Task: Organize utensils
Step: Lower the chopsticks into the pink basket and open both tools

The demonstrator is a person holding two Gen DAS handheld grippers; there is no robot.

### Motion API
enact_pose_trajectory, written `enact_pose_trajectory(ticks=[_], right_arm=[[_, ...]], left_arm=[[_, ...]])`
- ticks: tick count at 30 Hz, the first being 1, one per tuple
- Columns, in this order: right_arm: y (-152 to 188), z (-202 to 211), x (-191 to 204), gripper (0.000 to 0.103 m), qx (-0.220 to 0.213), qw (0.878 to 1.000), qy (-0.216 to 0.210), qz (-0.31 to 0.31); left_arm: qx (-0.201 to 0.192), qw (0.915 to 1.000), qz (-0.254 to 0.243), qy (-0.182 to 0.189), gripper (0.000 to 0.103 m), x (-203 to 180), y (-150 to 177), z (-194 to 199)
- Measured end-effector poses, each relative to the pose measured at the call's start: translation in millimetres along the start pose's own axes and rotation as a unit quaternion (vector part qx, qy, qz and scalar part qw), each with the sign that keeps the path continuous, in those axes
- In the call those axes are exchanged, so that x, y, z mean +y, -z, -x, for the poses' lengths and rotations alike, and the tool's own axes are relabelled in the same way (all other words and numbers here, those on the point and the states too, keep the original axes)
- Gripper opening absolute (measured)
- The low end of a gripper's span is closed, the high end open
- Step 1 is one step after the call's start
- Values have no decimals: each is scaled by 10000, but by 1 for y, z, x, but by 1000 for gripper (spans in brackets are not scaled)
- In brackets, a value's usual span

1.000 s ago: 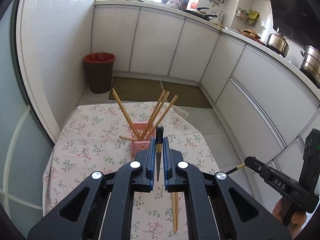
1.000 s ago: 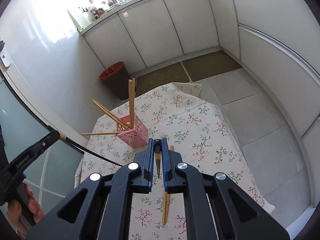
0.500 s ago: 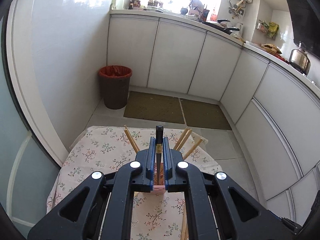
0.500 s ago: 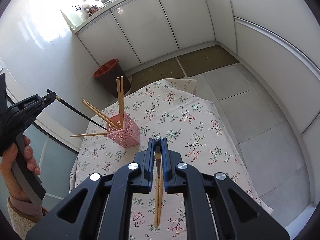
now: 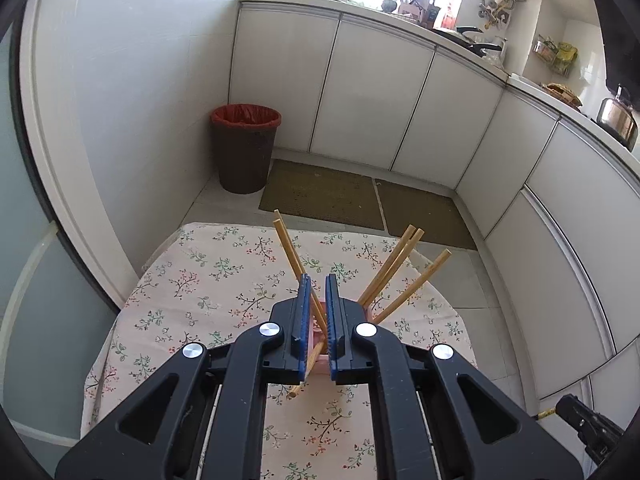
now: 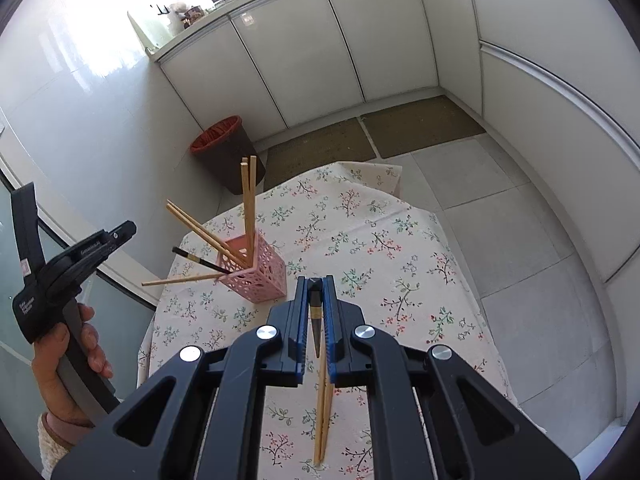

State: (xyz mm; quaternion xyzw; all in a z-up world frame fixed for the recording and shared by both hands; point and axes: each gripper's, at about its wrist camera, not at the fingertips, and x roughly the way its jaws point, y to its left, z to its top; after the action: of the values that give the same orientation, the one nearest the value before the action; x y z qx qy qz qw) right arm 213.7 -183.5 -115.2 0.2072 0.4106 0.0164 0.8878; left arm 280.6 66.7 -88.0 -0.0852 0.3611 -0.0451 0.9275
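Jaws, right gripper (image 6: 316,288): nearly closed, clamped on a dark chopstick (image 6: 315,322) with a gold band; its squared butt shows at the fingertips and its thin tip points back toward the camera. Jaws, left gripper (image 5: 316,284): nearly closed, with a narrow slot between the blue pads and nothing pinched in it.

From the right wrist view, the left gripper is held by a hand (image 6: 70,364) at the left edge of the frame, above and to the left of the pink holder (image 6: 256,268). A second dark chopstick (image 6: 200,261) now rests in the holder, its butt leaning out to the left, apart from the left gripper's tip.

The perforated, square holder stands upright on the floral tablecloth (image 6: 380,248). Wooden chopsticks (image 6: 249,200) stand in it: two near vertical, two leaning left, one poking out low through the left side.

A pair of loose wooden chopsticks (image 6: 322,420) lies flat on the cloth, just below the right gripper's fingers and well apart from the holder.

From the left wrist view, the holder sits mostly hidden behind the fingers; sticks fan out on both sides.

Background: red-lined bin (image 5: 245,148), white cabinets (image 5: 376,100).
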Motion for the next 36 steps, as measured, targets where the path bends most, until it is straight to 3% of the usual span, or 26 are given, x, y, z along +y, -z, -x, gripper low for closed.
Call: enact_pose_trajectory(ticks=[11, 15, 22, 27, 34, 36], right_arm=[[-67, 13, 70, 8, -1034, 9936, -309, 347], [-81, 1, 89, 8, -1214, 9909, -343, 463], [-74, -48, 113, 8, -1189, 9896, -407, 706], [-53, -86, 128, 12, -1139, 9848, -399, 1252], [-49, -67, 124, 12, -1254, 9829, 83, 1349], [-46, -58, 120, 21, -1278, 9823, 203, 1354]], left_arm=[[-230, 9997, 60, -103, 9, 11, 5, 35], [-349, 9993, 23, -156, 9, 17, 4, 41], [-287, 9993, 118, -211, 10, 33, 4, 36], [-192, 9992, 186, -285, 10, 40, 5, 30], [-257, 9991, 128, -307, 12, 36, 7, 36], [-301, 9991, 74, -290, 14, 32, 7, 40]])
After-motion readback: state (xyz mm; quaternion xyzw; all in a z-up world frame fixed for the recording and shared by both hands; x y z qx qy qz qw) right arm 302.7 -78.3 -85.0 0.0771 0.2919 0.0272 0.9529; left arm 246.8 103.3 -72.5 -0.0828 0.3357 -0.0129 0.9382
